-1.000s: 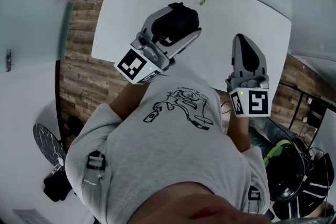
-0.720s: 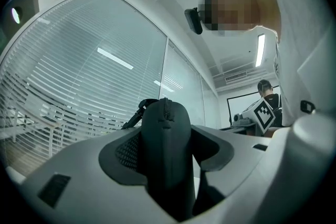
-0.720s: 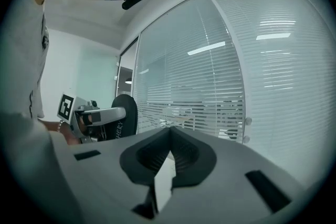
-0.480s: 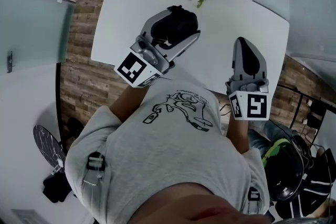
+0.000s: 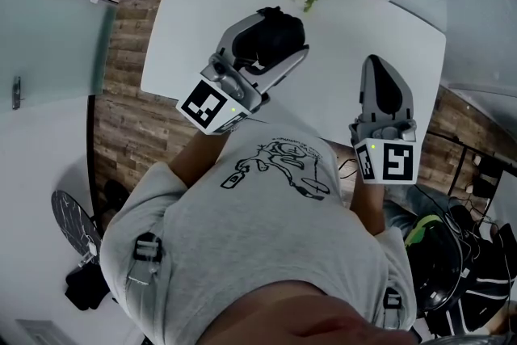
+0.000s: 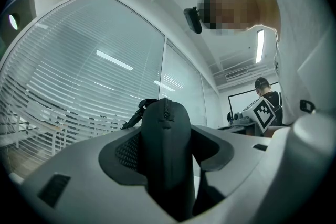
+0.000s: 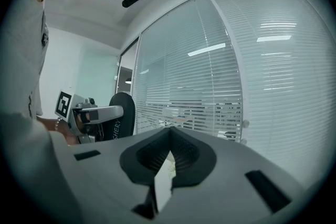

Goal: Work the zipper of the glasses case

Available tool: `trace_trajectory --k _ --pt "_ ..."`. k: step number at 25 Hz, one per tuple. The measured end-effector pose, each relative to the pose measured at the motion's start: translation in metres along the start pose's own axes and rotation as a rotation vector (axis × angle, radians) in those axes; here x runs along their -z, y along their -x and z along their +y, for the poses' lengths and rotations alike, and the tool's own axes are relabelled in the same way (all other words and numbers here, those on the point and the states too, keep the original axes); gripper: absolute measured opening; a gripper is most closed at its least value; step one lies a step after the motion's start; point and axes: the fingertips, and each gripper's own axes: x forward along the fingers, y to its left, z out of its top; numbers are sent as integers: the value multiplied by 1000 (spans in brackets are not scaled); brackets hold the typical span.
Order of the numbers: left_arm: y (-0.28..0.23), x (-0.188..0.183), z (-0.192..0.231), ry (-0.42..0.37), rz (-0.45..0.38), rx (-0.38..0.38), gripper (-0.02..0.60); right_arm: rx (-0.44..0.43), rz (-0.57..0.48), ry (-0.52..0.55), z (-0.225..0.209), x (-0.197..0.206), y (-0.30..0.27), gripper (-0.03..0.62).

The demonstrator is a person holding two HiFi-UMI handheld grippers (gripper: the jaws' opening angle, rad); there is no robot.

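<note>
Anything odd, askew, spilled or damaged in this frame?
Nothing spilled or damaged. The black zippered glasses case is clamped in the left tool, its zipper seam facing that tool's camera. The only oddity is that the right tool is shut on nothing, apart from the case.

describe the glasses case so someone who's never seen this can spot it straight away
Find the white table below the person; over its near side is the left gripper. Clamped in it is the glasses case, a black rounded shell with a zipper running up its edge. The right gripper beside it is shut and empty.
</note>
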Motion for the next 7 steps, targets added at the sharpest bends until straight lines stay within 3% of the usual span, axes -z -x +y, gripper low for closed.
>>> trace_trajectory --k 7 --pt "-6 -1 -2 -4 -6 -5 253 -12 -1 -2 -4 1 1 3"
